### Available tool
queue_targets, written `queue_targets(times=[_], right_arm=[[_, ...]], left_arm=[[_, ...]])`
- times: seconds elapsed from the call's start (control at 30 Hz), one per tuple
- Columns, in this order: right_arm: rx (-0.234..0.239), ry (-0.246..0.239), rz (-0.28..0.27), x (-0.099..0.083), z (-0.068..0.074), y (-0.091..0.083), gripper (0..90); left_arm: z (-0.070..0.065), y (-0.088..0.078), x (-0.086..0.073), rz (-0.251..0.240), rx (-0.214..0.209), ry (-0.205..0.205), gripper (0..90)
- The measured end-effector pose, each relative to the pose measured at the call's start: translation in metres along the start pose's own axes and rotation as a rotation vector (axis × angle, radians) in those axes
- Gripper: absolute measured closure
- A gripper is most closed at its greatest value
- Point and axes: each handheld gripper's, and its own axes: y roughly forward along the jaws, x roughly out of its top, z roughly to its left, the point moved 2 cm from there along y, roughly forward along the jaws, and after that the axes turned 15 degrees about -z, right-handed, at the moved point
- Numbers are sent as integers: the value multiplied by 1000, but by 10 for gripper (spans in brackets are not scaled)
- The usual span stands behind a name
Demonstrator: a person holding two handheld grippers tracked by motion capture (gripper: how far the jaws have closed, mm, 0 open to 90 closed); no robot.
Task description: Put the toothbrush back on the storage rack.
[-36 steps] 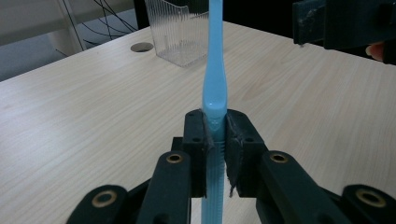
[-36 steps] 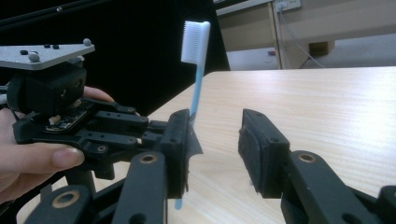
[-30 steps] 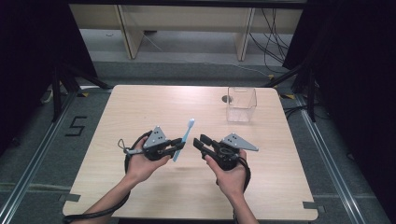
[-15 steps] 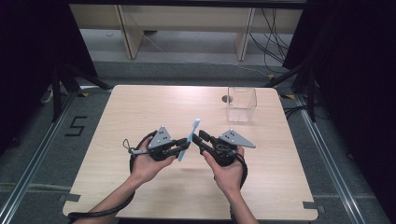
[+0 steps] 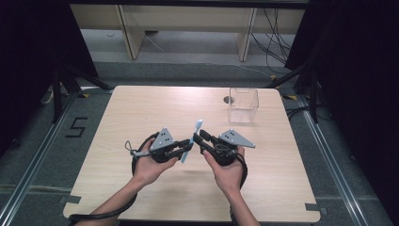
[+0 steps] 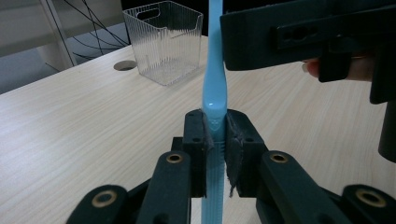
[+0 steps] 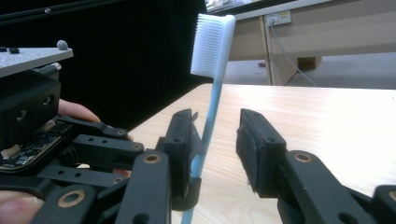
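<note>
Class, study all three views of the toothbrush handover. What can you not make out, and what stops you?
- Toothbrush bristles: left gripper view, cut off by the top edge.
- Toothbrush handle end: right gripper view, cut off by the bottom edge.
- Clear bin contents: high view, too small to tell.
- Right gripper fingers' gap: high view, too small.

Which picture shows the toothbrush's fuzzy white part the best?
The right gripper view: the toothbrush's bristles are big and sharp there. The high view shows the toothbrush tiny. The left gripper view shows its blue handle.
</note>
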Motion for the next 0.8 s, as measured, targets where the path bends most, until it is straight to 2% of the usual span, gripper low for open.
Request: queue_targets(times=[0.33,0.37,0.43,0.47,0.6,0.67,0.8], right_arm=[[-4,-16,1,-1,1,2,724],[-6,-29,-6,0,0,2,734],[-3,-24,-13,0,0,2,747],[4,-7,-9,0,1,3,755],[-5,-33,-3,0,1,2,790],[1,-9,-2,0,3,2,812],[8,-31,0,0,2,3,830]], left_arm=[[-3,0,2,4,1,3,784],[-3,0,2,3,0,4,785],[-4,1,2,-1,-4,5,785],[-4,1,2,-1,-4,6,784],[-5,1,2,-2,-2,2,785],[-5,1,2,-2,-2,1,784],[-5,1,2,-2,-3,2,784]])
